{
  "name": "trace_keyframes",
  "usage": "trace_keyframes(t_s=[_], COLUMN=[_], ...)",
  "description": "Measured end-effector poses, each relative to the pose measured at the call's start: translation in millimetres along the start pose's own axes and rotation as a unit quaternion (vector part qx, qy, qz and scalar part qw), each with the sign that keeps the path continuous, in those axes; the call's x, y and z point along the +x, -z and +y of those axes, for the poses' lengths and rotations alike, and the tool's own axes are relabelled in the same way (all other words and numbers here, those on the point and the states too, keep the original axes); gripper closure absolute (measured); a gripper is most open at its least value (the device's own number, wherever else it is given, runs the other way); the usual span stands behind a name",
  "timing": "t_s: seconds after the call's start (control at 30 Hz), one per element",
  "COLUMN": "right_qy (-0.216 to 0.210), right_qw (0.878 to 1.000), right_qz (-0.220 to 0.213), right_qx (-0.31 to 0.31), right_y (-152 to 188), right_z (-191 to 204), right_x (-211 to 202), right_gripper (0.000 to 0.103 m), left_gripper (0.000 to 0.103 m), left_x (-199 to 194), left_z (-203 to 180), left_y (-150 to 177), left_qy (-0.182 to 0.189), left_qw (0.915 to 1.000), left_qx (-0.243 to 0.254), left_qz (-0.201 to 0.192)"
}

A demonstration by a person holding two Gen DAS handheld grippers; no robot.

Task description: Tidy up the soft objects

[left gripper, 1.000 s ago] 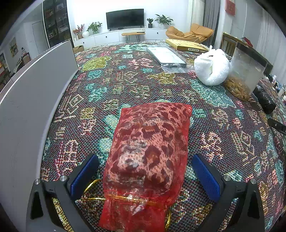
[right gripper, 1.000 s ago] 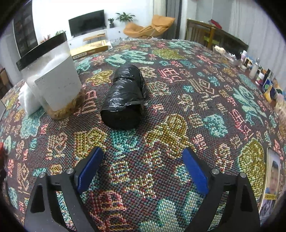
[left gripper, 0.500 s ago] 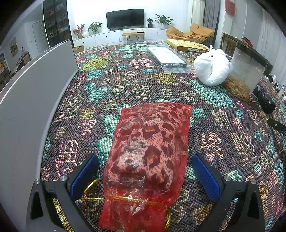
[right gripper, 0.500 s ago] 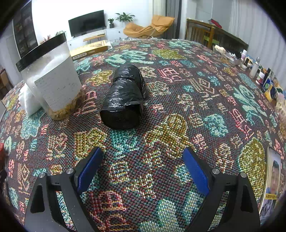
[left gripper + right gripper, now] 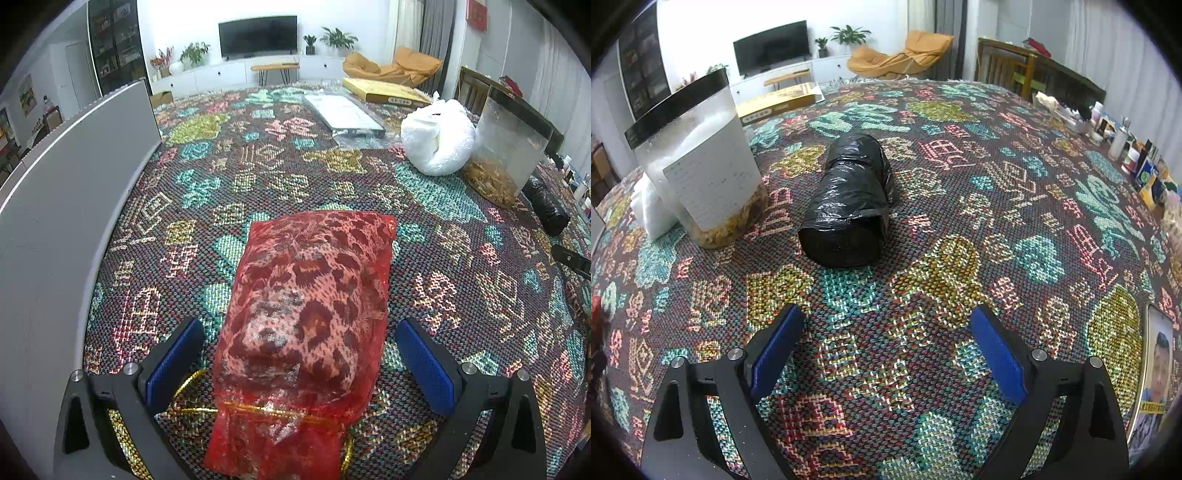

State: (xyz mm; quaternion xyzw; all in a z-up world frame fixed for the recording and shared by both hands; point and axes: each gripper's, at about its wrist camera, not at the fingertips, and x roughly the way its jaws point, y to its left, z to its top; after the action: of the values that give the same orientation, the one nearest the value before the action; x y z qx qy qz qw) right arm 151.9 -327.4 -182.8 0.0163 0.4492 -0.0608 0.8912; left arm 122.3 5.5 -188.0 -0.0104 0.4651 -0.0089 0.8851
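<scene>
A red mesh drawstring bag stuffed with leopard-print fabric lies on the patterned tablecloth. My left gripper is open and straddles the bag's near end, with both blue pads clear of its sides. In the right wrist view a soft black plastic-wrapped roll lies on the cloth, well ahead of my right gripper. That gripper's jaws are opening, with only tablecloth between them. The same black roll shows at the far right of the left wrist view.
A knotted white plastic bag sits beside a clear lidded container holding yellowish bits. A grey panel runs along the left edge. A flat yellow box and a clear packet lie farther back. Small bottles line the right edge.
</scene>
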Motion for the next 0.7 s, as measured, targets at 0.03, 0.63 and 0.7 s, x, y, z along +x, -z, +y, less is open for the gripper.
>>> trace_keyframes(t_s=[0.03,0.63,0.7], right_qy=[-0.006,-0.031,-0.029], right_qw=[1.000,0.996,0.999], right_qz=[0.016,0.066,0.043], right_qx=[-0.009,0.042,0.011], right_y=[-5,-75,-67], right_z=[0,-1,11], right_x=[3,-3,-36], right_gripper=[0.007,0.063,0.063], left_gripper=[0.000,0.071,0.071], left_x=[1,-6,-29], left_z=[1,15,21], left_y=[-3,-48,-50], left_qy=[0.003,0.080,0.114], left_qw=[0.9999,0.9953,0.9926], left_qx=[0.003,0.004,-0.025], left_qz=[0.013,0.056,0.032])
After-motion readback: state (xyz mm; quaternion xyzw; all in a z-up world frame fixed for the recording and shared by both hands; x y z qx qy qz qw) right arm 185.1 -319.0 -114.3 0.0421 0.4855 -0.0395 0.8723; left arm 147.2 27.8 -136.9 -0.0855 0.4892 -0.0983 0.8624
